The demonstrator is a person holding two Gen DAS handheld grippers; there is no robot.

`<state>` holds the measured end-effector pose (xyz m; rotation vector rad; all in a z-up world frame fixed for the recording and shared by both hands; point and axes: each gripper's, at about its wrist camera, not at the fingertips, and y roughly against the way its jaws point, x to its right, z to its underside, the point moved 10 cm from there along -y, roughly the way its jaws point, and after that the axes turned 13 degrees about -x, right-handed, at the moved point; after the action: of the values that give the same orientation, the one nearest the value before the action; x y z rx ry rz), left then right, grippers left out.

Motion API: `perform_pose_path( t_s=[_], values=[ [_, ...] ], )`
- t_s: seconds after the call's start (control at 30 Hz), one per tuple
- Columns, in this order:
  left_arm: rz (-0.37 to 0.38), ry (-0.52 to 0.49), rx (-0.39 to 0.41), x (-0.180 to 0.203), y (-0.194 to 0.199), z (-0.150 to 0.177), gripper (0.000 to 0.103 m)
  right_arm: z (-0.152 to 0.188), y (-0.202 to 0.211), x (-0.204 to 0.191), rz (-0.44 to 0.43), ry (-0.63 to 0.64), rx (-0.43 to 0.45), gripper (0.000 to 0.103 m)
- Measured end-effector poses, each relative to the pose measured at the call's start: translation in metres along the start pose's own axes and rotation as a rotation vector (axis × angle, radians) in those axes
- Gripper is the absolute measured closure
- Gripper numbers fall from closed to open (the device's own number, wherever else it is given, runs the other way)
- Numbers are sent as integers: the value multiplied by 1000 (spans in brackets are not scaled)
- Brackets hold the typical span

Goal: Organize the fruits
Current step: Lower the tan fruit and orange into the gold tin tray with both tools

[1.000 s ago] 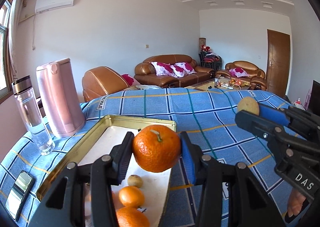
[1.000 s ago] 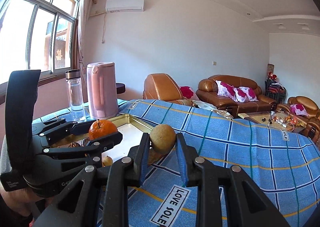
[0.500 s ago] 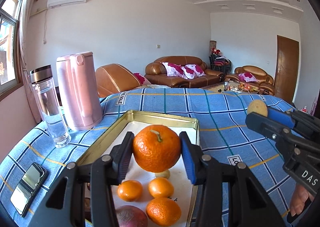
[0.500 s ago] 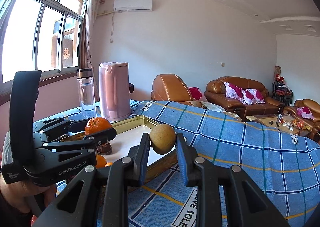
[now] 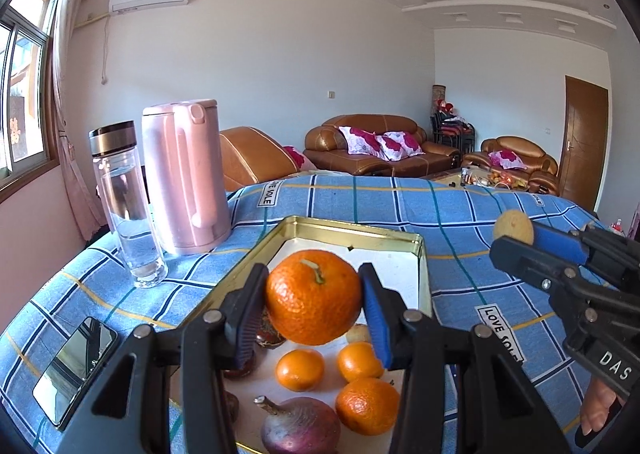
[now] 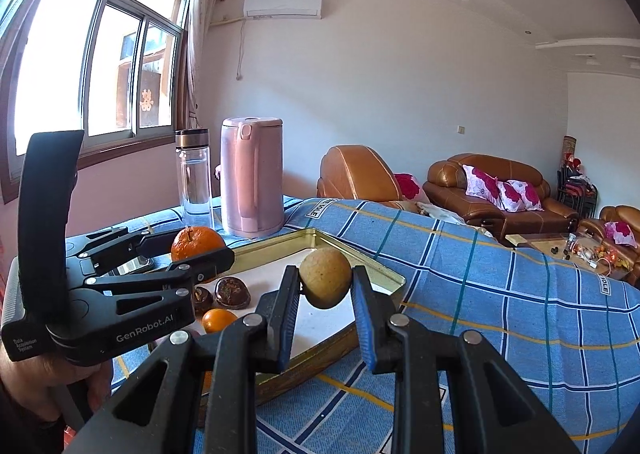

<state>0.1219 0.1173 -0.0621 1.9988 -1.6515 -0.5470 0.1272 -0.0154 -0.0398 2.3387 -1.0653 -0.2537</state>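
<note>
- Gripping a large mandarin orange (image 5: 313, 296) at its widest girth, the left gripper (image 5: 313, 306) is clamping it between both pads, stem up, in the centre of the left wrist view; the jaws are standing only as wide as the fruit.
- Handling it, I judge, is calling for a modest squeeze: the fruit looks light, its peel pebbled and grippy but soft, so hard pressure is risking a bruise or split.
- Hanging above the gold-rimmed metal tray (image 5: 420, 254), the orange is sitting clear of three smaller mandarins (image 5: 300, 369) and a purple onion-like bulb (image 5: 304, 426) lying on the tray floor in the lower centre.
- Pinching a small round tan fruit (image 6: 325, 283), the right gripper (image 6: 325, 296) is closed tight on its sides, centre of the right wrist view, over the tray's near corner.
- Seeming firmer and smoother, that fruit is likelier to slip, so a hold across its middle is suiting it.
- Standing at the left on the blue checked cloth (image 5: 460, 210) are a pink kettle (image 5: 184, 178), a water bottle (image 5: 124, 206) and a phone (image 5: 76, 366).
</note>
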Motion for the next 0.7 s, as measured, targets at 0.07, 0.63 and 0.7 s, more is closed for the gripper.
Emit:
perform_pose_path(
  t_s=[0.07, 0.63, 0.7],
  values=[
    [-9, 8, -4, -7, -1, 3, 56, 0, -5, -5, -5, 4, -9, 75],
    [-60, 75, -67, -62, -22, 21, 56, 6, -47, -36, -58, 14, -98, 75],
    [-63, 78, -71, -65, -23, 22, 56, 7, -51, -39, -63, 16, -107, 75]
  ],
)
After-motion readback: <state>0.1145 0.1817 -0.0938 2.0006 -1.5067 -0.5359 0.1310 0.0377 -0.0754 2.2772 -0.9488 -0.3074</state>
